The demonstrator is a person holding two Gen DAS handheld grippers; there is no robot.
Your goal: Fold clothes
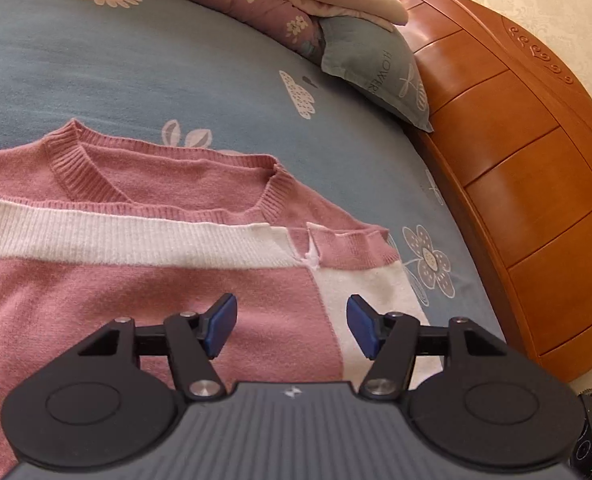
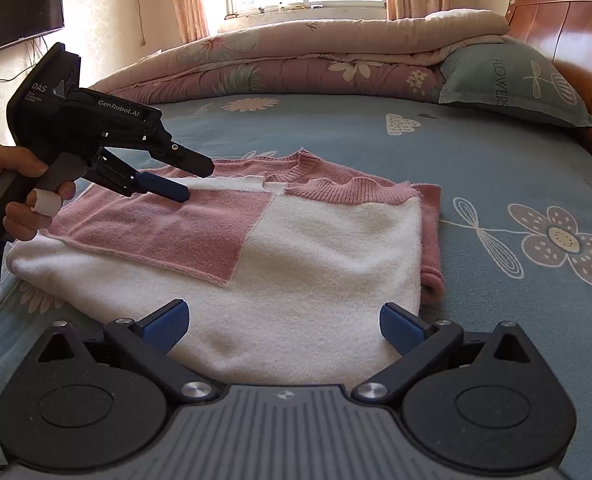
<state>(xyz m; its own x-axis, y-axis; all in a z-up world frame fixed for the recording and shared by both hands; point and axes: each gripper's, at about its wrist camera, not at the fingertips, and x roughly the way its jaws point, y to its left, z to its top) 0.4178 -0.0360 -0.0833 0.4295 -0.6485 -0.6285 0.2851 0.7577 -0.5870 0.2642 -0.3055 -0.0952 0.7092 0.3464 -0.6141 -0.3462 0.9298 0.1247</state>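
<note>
1. Folding is partway: pink-and-white knitted sweater lies flat on the bed with the blue-grey flower-print sheet, already doubled into a rough rectangle, ribbed collar at the far side.
2. Left gripper: jaws wide, nothing between the blue pads; they hang over the pink panel beside the pink/white seam, sweater directly below and ahead. Cannot tell if the tips touch the knit.
3. Right gripper: jaws wide and empty, white near edge of the sweater just ahead of and between the tips.
4. In the right wrist view the left gripper sits up-left of the right jaws, held by a person's hand, pointing down at the far pink section.
5. Key relation: bundle's long axis runs side to side across both jaws. Right jaws are nearer the near white hem, left jaws nearer the collar side.
6. My read: next fold likely takes the near edge away from the right jaws toward the collar, or one end over the other; each needs a pinch at an edge first.
7. Risk: loose knit, top layer may slide off the lower one.
</note>
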